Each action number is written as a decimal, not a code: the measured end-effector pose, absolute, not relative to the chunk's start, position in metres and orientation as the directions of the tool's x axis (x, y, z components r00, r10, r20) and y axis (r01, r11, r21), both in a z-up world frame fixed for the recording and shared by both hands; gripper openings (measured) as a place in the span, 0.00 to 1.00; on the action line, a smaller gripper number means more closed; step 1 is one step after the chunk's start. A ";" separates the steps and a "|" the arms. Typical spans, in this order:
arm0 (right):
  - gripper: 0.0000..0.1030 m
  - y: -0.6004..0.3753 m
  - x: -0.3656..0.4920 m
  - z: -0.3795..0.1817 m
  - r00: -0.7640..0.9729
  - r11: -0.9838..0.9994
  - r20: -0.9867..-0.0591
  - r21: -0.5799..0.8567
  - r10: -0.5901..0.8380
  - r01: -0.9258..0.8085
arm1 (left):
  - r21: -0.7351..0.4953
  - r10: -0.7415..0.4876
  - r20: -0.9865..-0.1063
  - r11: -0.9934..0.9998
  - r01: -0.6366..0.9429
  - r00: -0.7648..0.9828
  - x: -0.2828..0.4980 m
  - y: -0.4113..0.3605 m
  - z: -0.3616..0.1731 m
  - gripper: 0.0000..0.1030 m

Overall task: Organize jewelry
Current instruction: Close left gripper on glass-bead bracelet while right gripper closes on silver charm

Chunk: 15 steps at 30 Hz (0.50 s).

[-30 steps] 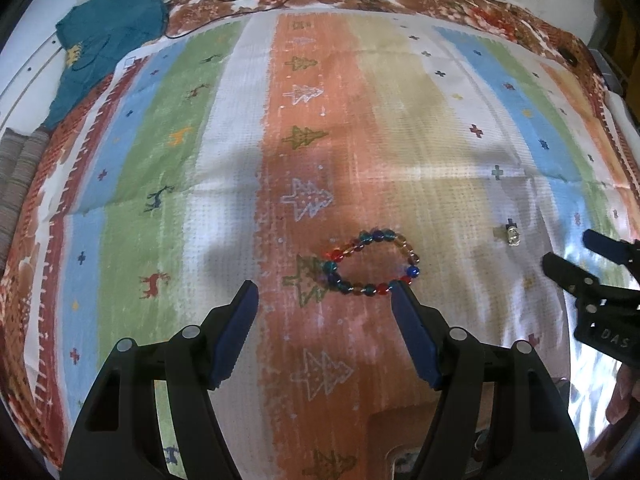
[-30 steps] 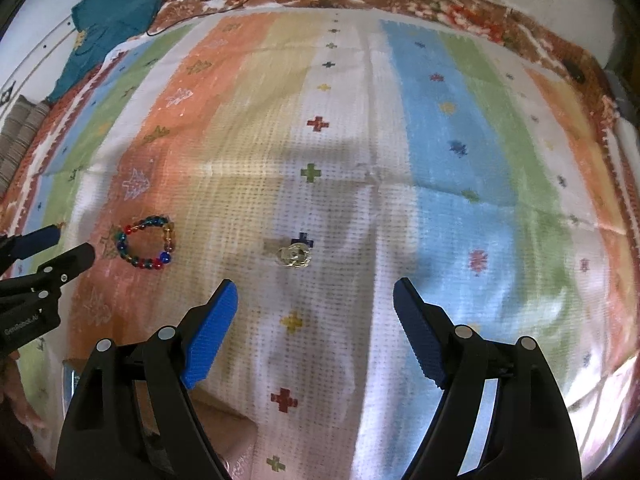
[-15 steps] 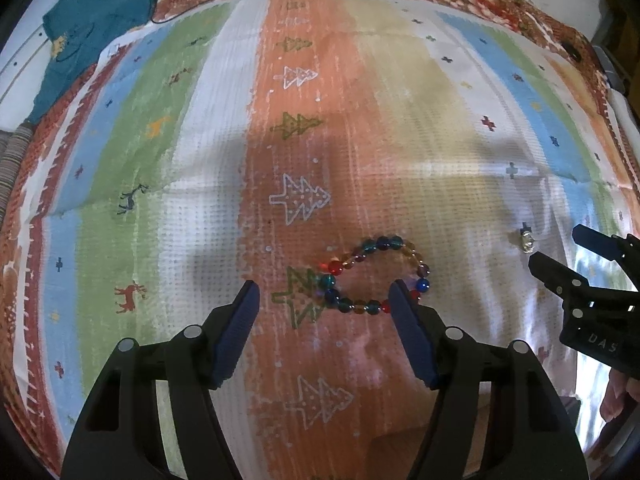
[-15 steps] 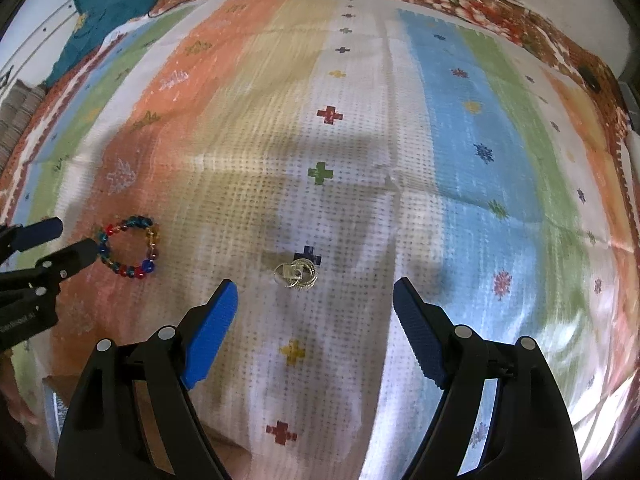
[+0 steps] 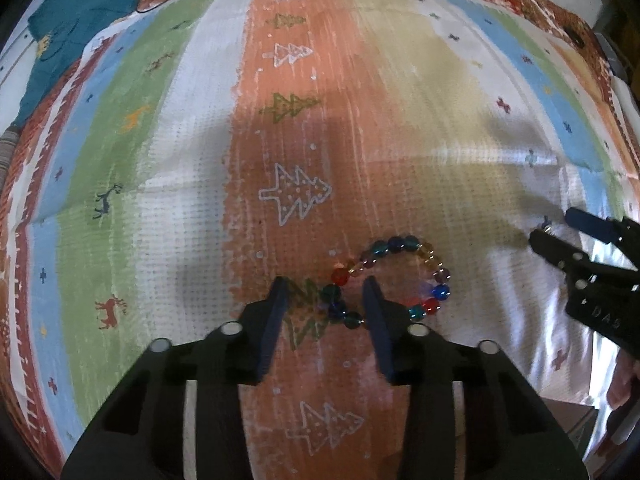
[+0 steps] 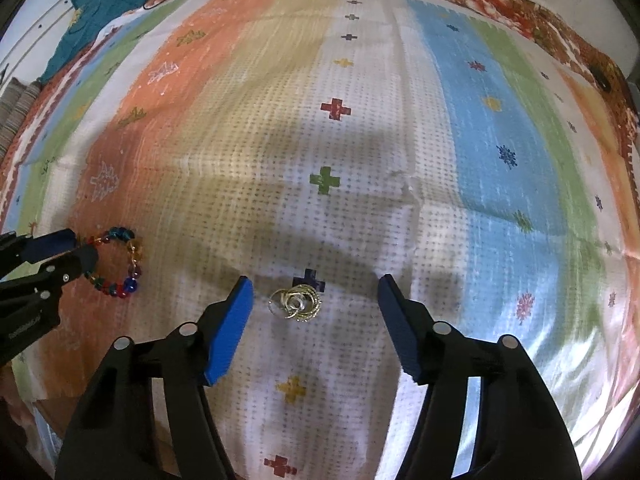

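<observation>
Early stage. Left gripper (image 5: 325,300) half-closed around bead bracelet (image 5: 394,278), not clamped; right gripper (image 6: 316,300) released, gold earrings (image 6: 297,303) at 12 o'clock, nothing stored.

So I count one beaded bracelet (image 5: 390,280) near left, one little bunch of gold rings (image 6: 297,303) right of it, one teal garment (image 6: 108,8) far left.

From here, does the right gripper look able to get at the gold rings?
Probably yes. The right gripper is open, and the gold rings lie on the striped cloth between its fingertips, nearer the left one. Nothing covers them, and the bead bracelet sits well aside.
</observation>
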State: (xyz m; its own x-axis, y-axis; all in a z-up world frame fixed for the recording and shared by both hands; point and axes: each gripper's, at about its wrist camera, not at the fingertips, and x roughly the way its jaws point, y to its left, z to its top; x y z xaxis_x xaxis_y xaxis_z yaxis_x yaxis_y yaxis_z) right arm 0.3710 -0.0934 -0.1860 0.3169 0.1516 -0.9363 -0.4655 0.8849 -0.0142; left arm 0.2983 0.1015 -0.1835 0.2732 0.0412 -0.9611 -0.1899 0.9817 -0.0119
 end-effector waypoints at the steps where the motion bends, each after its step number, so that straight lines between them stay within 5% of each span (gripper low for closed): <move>1: 0.56 -0.094 0.371 -0.186 0.319 0.884 -0.936 -0.020 0.147 -0.467 | -0.005 0.046 -0.961 0.983 -0.185 0.274 0.298 0.102 -0.185 0.29; 5: 0.34 -0.097 0.373 -0.185 0.298 0.893 -0.942 0.007 0.158 -0.450 | 0.005 0.057 -0.958 0.984 -0.180 0.283 0.296 0.105 -0.188 0.13; 8: 0.16 -0.098 0.372 -0.185 0.285 0.893 -0.944 0.021 0.165 -0.449 | 0.027 0.074 -0.956 0.986 -0.166 0.284 0.295 0.102 -0.190 0.10; 15: 0.13 -0.103 0.370 -0.181 0.275 0.903 -0.943 0.056 0.188 -0.426 | 0.022 0.073 -0.952 0.985 -0.172 0.298 0.294 0.101 -0.179 0.09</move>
